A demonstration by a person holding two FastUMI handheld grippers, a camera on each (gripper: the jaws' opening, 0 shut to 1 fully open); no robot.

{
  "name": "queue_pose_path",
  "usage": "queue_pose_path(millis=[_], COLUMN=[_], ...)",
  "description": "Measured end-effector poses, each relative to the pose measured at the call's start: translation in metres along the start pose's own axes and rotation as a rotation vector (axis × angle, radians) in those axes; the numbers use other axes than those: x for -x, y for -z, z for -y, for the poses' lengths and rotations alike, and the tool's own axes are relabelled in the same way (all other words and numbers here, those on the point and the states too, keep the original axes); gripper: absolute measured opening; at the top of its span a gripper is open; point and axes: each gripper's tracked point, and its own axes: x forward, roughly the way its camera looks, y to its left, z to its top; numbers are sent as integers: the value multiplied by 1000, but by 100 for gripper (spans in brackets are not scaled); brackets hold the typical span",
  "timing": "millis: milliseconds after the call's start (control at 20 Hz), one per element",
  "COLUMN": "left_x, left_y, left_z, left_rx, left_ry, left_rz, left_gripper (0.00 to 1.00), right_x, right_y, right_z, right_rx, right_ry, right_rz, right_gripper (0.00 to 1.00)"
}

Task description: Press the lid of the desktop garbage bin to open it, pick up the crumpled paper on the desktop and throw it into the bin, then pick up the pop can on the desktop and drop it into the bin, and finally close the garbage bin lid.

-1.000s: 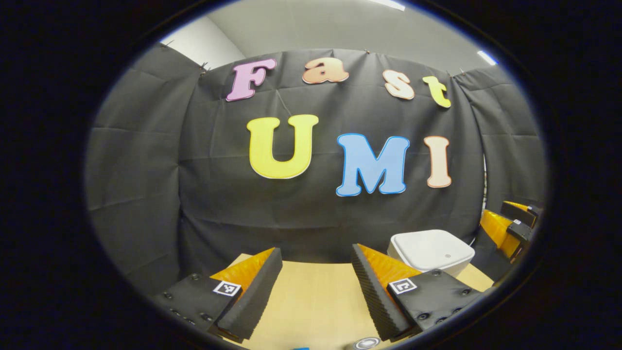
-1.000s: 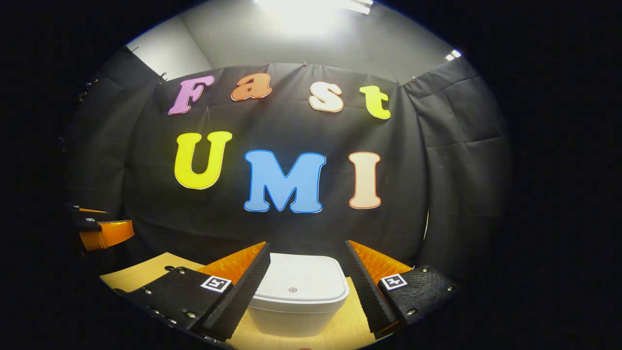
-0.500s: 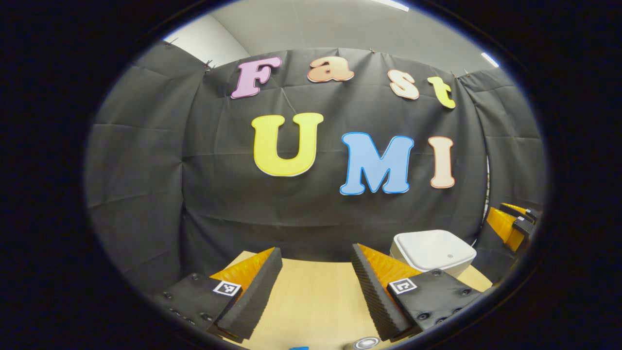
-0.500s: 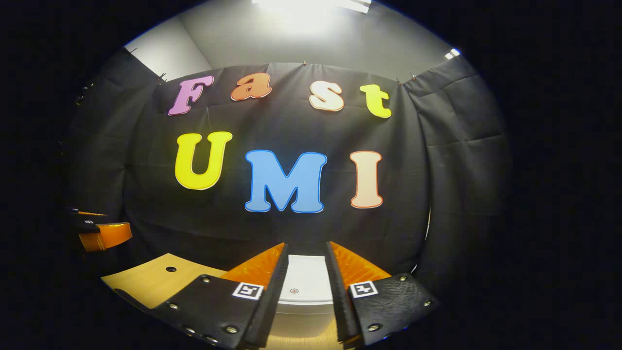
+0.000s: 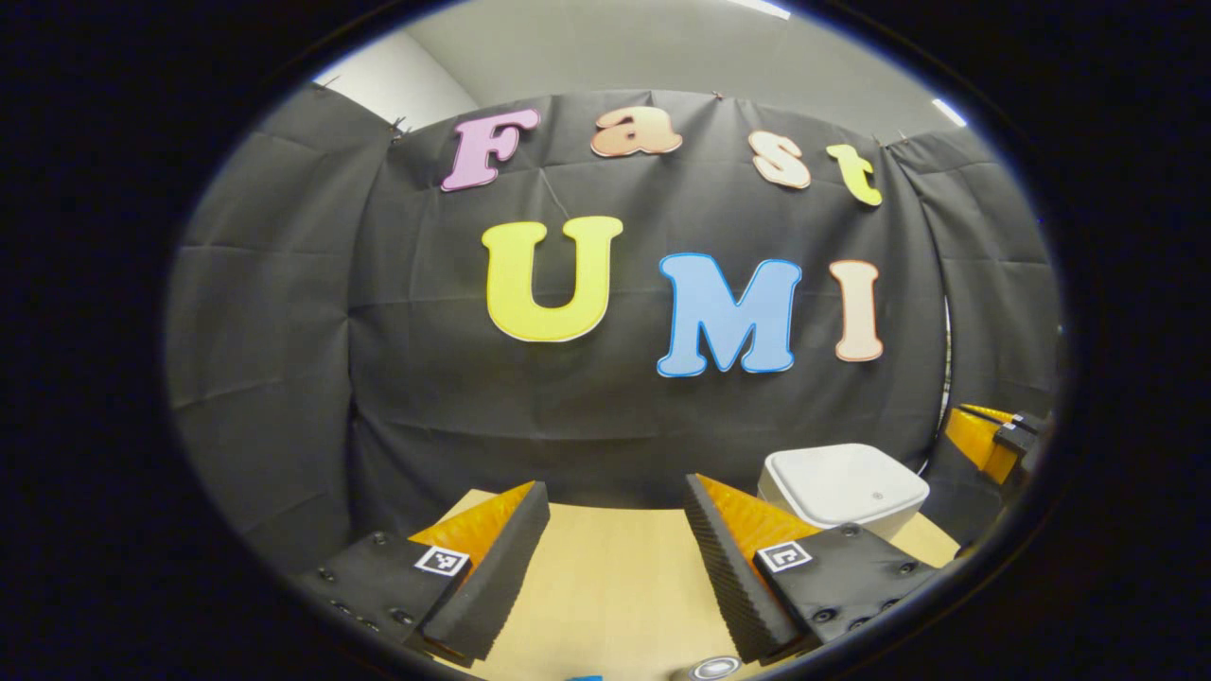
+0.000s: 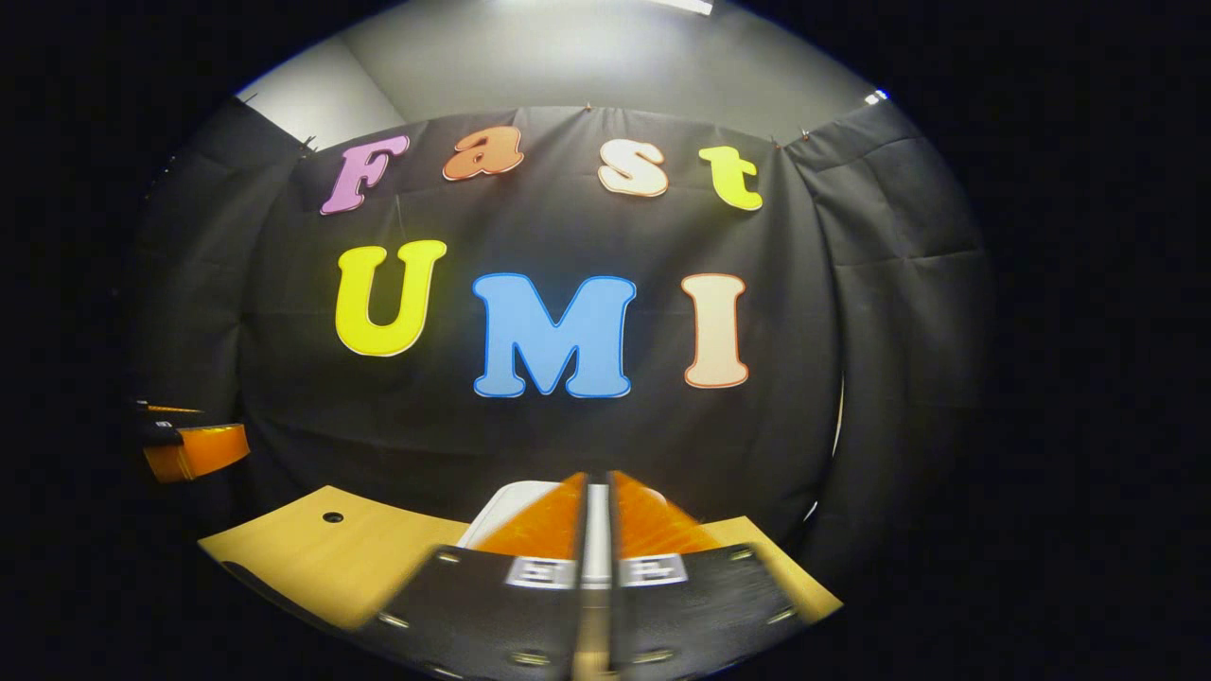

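Note:
The white desktop bin [image 5: 842, 484] stands at the back right of the wooden table [image 5: 615, 586] with its lid down. My left gripper [image 5: 617, 487] hovers open over bare tabletop, left of the bin, with nothing between its fingers. A round rimmed top [image 5: 711, 668], apparently the pop can, peeks in at the bottom edge. In the right gripper view, my right gripper [image 6: 597, 482] is shut with only a thin slit left, blurred, directly in front of the bin [image 6: 501, 506], which it mostly hides. The crumpled paper is hidden.
The black cloth wall rises close behind the table. The table [image 6: 312, 558] has a small round hole [image 6: 332, 517] near its left part. The other gripper [image 6: 194, 450] hangs at the far left of the right gripper view, and at the far right [image 5: 989, 437] of the left gripper view.
My right gripper went from wide open around the bin's outline to shut, and it tilted down a little. The left gripper has barely moved.

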Motion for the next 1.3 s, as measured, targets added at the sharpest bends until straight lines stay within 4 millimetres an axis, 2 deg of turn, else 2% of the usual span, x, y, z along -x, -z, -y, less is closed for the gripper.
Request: queue_pose_path(millis=[50,350,650,950,1050,1300], left_x=[0,0,3,5,5,5], left_y=[-1,-1,-1,0,3,8], left_z=[1,-2,-4,-11,-14,-17], left_rx=[-2,-5,-10,-10,-7,3], left_ry=[1,-15,-26,-44,-51,-60], left_rz=[0,-1,3,-1,-6,-19], left_gripper=[100,100,100,100,100,100], right_x=[10,-4,-25,-35,-38,-44], right_y=[0,22,63,95,102,101], right_z=[-3,5,-13,-30,-32,-32], right_rx=[-18,-55,-90,-108,-112,-119], right_ry=[-11,-22,-96,-142,-146,-151], right_rz=[-9,-78,-200,-287,-304,-297], right_gripper=[0,0,0,0,0,0])
